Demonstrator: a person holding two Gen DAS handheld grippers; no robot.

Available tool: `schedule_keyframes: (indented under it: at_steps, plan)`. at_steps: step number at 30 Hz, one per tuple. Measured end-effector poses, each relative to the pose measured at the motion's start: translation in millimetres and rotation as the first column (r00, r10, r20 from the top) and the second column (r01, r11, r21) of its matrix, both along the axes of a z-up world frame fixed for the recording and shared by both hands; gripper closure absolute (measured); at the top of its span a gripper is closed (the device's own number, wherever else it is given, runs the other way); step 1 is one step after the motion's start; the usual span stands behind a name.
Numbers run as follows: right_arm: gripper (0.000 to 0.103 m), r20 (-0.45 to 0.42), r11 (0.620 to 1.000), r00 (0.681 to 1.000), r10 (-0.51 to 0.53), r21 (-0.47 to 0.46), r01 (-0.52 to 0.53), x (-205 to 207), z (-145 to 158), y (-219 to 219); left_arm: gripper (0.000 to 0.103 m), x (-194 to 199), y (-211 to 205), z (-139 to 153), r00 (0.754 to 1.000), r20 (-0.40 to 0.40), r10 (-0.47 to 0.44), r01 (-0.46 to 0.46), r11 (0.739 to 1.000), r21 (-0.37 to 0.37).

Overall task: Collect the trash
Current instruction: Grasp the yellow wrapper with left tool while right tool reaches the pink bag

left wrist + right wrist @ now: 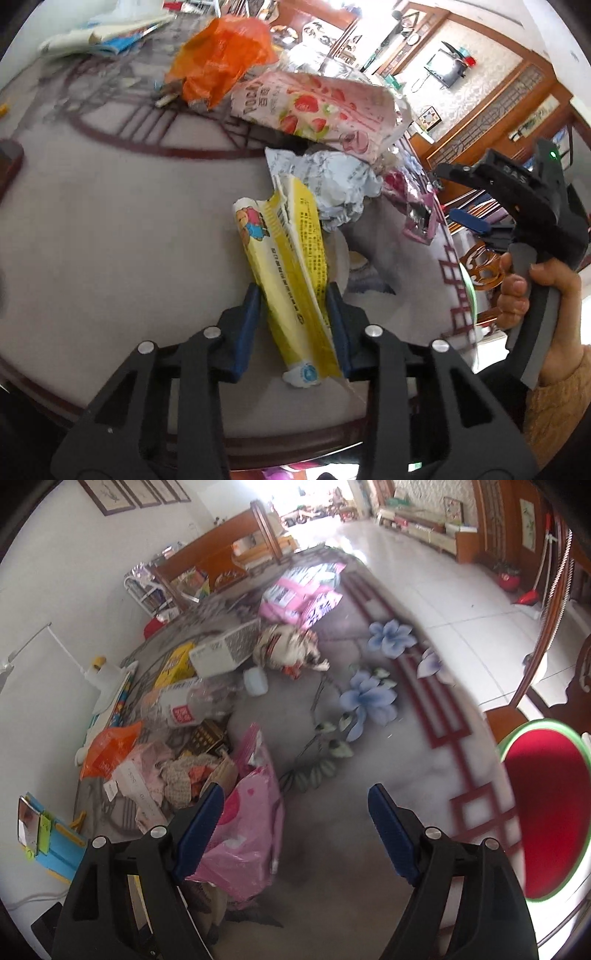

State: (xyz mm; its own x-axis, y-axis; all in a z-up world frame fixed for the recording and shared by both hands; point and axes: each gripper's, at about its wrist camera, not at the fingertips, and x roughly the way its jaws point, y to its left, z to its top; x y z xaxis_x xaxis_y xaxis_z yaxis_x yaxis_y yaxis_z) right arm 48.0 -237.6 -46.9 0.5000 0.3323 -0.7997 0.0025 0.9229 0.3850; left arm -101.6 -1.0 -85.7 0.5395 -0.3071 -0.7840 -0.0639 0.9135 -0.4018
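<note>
My left gripper (293, 295) is shut on a long yellow snack wrapper (291, 258), whose upper end with a cartoon bear sticks out past the blue pads. Behind it on the grey tablecloth (129, 221) lie a crumpled white paper (332, 181), a pink strawberry Pocky pack (314, 103) and an orange plastic bag (221, 55). My right gripper (295, 794) stands open above the cloth; a pink plastic bag (243, 823) lies against its left finger (199, 830). A hand (517, 295) holds the right gripper at the right of the left wrist view.
More litter is heaped on the left of the right wrist view: an orange bag (110, 753), a clear plastic bottle (184, 705), a white box (225, 650), a pink carton (299, 590). A red round seat with a green rim (546, 812) sits beyond the table's right edge.
</note>
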Motion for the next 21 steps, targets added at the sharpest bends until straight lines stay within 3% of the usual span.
schedule_keyframes:
  at_steps: [8,13,18,21]
  plan:
    - [0.031,-0.084,0.998,0.994,0.066,0.018,-0.065,4,-19,19,0.066,0,4,4,1.000,0.011,-0.003,0.003,1.000,0.031]
    - [0.031,-0.106,0.998,0.993,0.052,0.037,-0.048,8,-24,17,0.059,1,8,3,1.000,0.010,0.016,-0.016,1.000,0.010]
    - [0.031,-0.113,0.999,0.993,0.033,0.042,-0.028,11,-26,15,0.045,4,13,3,0.999,0.010,0.039,-0.038,0.999,-0.027]
    - [0.031,-0.125,0.998,0.991,0.048,0.049,-0.042,13,-29,19,0.044,6,8,0,1.000,0.001,0.030,-0.030,0.999,-0.015]
